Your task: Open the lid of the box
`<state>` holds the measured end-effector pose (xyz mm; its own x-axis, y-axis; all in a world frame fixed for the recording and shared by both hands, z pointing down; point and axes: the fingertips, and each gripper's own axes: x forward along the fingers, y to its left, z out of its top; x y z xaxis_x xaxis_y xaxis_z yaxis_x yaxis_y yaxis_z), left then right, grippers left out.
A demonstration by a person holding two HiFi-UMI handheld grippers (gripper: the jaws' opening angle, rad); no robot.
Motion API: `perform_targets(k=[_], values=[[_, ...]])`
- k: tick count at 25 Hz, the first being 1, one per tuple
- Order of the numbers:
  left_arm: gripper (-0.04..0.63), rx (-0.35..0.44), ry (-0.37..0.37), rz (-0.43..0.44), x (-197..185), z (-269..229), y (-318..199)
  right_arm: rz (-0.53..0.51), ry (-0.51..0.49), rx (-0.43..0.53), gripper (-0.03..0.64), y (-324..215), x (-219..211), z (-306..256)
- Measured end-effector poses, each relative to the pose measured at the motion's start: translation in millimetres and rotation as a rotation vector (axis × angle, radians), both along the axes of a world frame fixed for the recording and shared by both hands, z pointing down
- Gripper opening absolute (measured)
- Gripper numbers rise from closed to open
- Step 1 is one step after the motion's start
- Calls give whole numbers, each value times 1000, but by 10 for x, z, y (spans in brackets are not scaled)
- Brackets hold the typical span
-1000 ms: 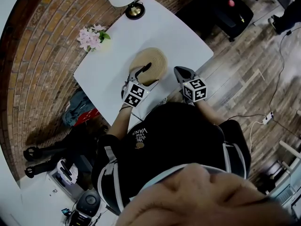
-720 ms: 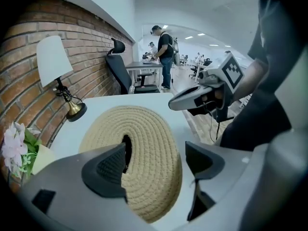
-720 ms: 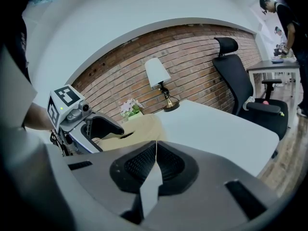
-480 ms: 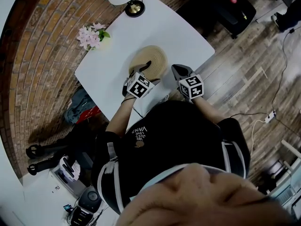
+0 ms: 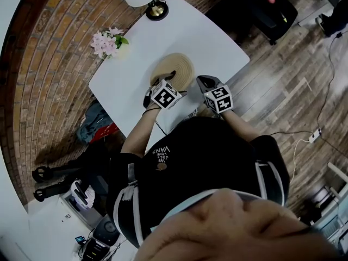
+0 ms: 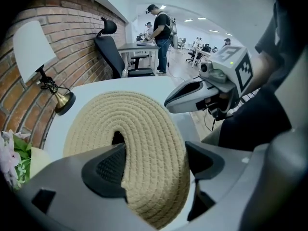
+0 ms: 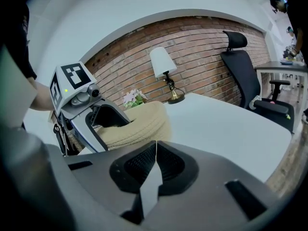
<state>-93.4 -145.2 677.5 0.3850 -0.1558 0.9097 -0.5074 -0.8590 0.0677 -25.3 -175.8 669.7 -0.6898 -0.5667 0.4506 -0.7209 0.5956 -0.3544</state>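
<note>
A round woven rope box with its lid sits on the white table. My left gripper reaches onto it from the near side. In the left gripper view the lid fills the space between the jaws. One pad presses against its top by the dark centre hole and the other jaw stands at its rim. The lid's near edge looks tipped up. My right gripper is shut and empty just right of the box, above the table's near edge. It also shows in the left gripper view.
A brass lamp stands at the table's far end and pink flowers at its left edge. A black office chair is beyond the table. A brick wall runs along the left, and a person stands far off.
My left gripper has turned and shifted right and farther onto the lid. My right gripper has drifted a little left, toward the box.
</note>
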Motion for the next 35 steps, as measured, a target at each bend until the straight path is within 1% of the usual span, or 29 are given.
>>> perform_targets(k=[4, 8, 13, 17, 25, 35], values=[[379, -10, -18, 9, -1, 11, -5, -19, 5, -3, 5, -8, -75, 49], [379, -4, -36, 8, -13, 72, -12, -46, 15, -6, 5, 17, -139, 55], [379, -3, -54, 6, -25, 78, -28, -52, 18, -2, 5, 18, -185, 43], [379, -26, -57, 12, -24, 51, 1, -58, 23, 0, 5, 26, -234, 40], [377, -27, -54, 5, -61, 82, -11, -61, 27, -2, 5, 23, -290, 86], [377, -35, -8, 15, -24, -50, 22, -67, 28, 0, 5, -9, -341, 91]])
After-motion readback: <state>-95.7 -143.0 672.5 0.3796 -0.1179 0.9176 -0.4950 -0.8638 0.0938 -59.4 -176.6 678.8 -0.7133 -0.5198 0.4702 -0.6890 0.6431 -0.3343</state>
